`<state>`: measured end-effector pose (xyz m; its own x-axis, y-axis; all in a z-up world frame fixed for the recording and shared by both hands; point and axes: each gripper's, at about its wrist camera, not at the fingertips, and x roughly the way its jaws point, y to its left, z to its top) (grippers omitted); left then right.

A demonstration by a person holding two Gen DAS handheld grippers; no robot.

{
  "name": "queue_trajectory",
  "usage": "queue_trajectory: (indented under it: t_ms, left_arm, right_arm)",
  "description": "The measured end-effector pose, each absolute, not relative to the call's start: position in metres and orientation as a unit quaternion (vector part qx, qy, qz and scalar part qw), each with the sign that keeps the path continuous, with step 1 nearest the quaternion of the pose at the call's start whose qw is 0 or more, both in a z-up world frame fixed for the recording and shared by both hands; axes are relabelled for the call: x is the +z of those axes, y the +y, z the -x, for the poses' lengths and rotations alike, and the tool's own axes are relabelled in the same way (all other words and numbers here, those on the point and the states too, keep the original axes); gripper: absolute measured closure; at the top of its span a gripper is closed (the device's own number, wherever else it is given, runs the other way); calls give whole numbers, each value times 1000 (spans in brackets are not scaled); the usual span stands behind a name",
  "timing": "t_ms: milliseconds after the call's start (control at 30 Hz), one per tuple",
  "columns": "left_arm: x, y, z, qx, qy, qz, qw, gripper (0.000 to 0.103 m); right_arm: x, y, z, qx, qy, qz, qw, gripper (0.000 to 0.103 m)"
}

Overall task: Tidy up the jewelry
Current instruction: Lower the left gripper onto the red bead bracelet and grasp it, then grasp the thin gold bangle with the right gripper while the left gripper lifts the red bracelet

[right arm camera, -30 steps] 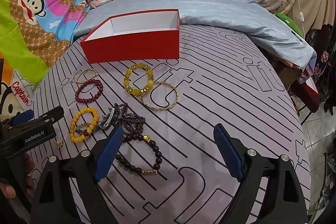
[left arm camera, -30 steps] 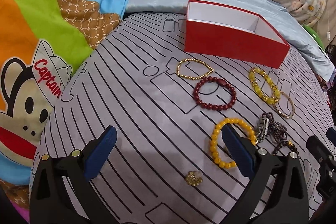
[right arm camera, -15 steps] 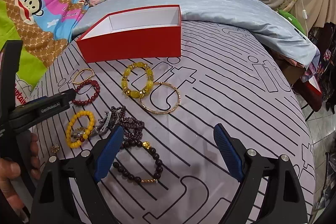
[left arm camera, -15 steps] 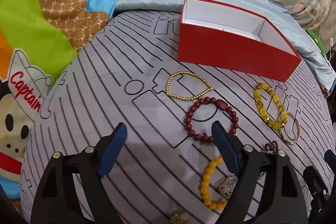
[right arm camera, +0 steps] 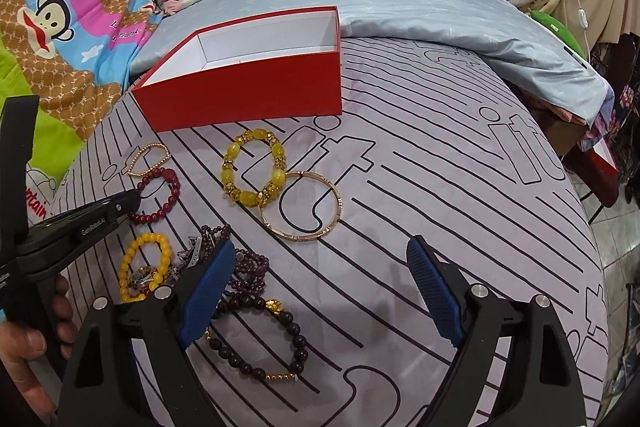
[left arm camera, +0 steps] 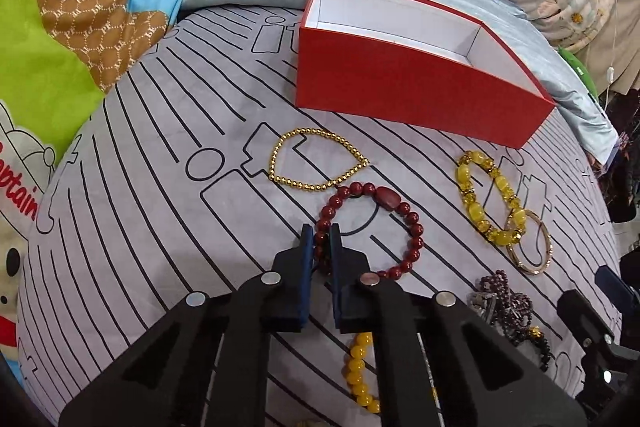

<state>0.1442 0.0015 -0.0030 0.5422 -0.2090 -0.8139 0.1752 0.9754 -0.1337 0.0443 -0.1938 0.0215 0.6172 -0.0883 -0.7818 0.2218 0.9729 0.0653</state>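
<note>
Left wrist view: left gripper [left arm camera: 322, 239] clenched on dark red bead bracelet [left arm camera: 374, 227]; right gripper [right arm camera: 318, 291] released

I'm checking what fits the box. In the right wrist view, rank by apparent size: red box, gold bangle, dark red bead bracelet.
1. red box, clearly largest.
2. gold bangle.
3. dark red bead bracelet, though it lies farther off, so this ranking is unsure.

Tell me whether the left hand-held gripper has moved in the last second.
Yes. The left hand-held gripper has advanced toward the red box and shut on the dark red bead bracelet.
</note>
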Motion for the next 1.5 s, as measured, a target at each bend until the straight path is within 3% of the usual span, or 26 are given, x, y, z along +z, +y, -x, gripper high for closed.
queue_trajectory:
  t_ms: [433,1167,1433,1500]
  left_arm:
    - [18,33,-113,-106,450,28,886,95]
    - [2,64,-97,-75,464,29,882,95]
    - [-4,59,-96,-75,469,23,880,95]
    - [-4,58,-97,-74,469,21,880,95]
  right_arm:
    - [25,-188,-34,-80,425,-78,898,19]
    - [20,-182,-17,-72,432,-75,896,21]
    - [22,-206,-35,-86,428,-95,895,37]
    - [21,-207,-44,-85,428,-93,895,46]
